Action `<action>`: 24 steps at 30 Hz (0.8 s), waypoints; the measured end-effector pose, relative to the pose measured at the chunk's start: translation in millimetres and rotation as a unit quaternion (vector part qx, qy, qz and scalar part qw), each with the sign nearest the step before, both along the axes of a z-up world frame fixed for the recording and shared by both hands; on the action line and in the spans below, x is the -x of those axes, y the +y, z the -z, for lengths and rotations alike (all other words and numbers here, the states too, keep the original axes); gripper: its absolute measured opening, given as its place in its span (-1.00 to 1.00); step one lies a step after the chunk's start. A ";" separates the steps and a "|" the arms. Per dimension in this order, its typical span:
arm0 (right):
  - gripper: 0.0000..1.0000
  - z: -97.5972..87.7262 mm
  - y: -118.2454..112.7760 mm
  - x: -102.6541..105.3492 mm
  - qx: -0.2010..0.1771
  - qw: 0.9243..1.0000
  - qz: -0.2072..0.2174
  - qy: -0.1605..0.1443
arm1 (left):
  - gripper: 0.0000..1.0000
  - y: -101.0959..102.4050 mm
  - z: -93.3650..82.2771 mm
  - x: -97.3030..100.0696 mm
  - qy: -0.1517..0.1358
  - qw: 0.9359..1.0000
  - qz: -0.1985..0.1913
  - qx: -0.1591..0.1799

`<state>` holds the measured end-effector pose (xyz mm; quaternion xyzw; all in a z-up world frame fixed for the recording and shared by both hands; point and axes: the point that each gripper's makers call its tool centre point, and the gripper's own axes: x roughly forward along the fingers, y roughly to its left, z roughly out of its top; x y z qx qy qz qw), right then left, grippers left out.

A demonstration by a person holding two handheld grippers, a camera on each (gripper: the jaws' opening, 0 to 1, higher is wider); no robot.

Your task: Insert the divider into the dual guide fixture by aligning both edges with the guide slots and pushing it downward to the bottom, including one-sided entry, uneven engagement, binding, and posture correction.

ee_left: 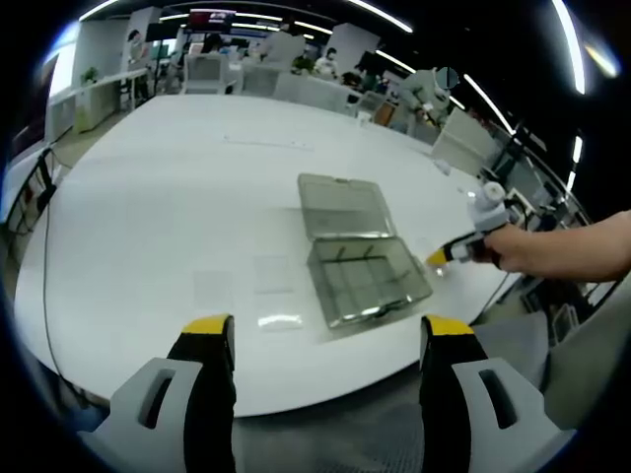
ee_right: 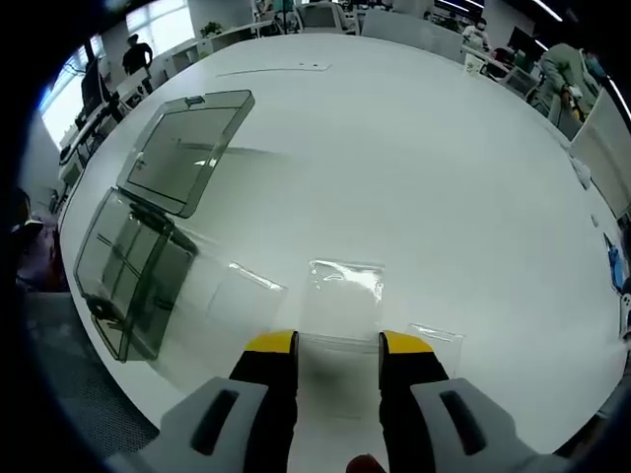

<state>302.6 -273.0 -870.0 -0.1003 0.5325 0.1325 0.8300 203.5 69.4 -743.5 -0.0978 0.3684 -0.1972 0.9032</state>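
Note:
A clear grey plastic box (ee_left: 365, 281) with inner guide walls lies on the white table (ee_left: 148, 197), its lid (ee_left: 343, 207) folded back flat. In the right gripper view the same box (ee_right: 128, 266) is at the left, with its lid (ee_right: 187, 148) beyond it. A clear divider sheet (ee_right: 345, 291) lies flat on the table just ahead of my right gripper (ee_right: 337, 343), its near edge at the gap between the parted jaws. My left gripper (ee_left: 328, 327) hangs wide open over the table's near edge, holding nothing. A hand holds the right gripper (ee_left: 441, 257) to the right of the box.
More clear sheets lie loose on the table (ee_right: 473, 177): one (ee_left: 276, 274) left of the box, another (ee_left: 281, 320) nearer me, and others (ee_right: 242, 286) (ee_right: 436, 337) either side of my right jaws. Chairs, desks and people stand beyond the far edge.

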 end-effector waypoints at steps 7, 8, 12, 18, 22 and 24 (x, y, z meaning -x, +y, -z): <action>-0.46 -1.2 -2.8 0.0 0.003 1.000 -0.011 -0.004 | 0.49 -4.4 1.1 1.0 0.001 1.000 0.004 0.003; -0.46 -1.8 -2.3 0.8 0.001 1.000 -0.011 -0.004 | 0.49 -5.0 1.3 0.7 0.002 1.000 0.004 0.003; -0.46 -5.1 -1.8 1.3 -0.001 1.000 -0.019 -0.009 | 0.48 -8.7 0.4 -1.1 0.000 1.000 0.008 0.005; -0.46 -12.6 3.8 4.2 -0.001 0.999 -0.036 -0.016 | 0.47 -15.2 -1.8 -3.8 -0.002 1.000 0.014 0.010; -0.46 -18.3 8.9 7.0 -0.005 0.999 -0.045 -0.023 | 0.44 -20.6 -3.3 -6.2 -0.003 1.000 0.020 0.018; -0.46 -20.3 9.5 6.4 -0.003 0.998 -0.052 -0.027 | 0.43 -24.6 -4.5 -7.3 -0.004 0.999 0.025 0.021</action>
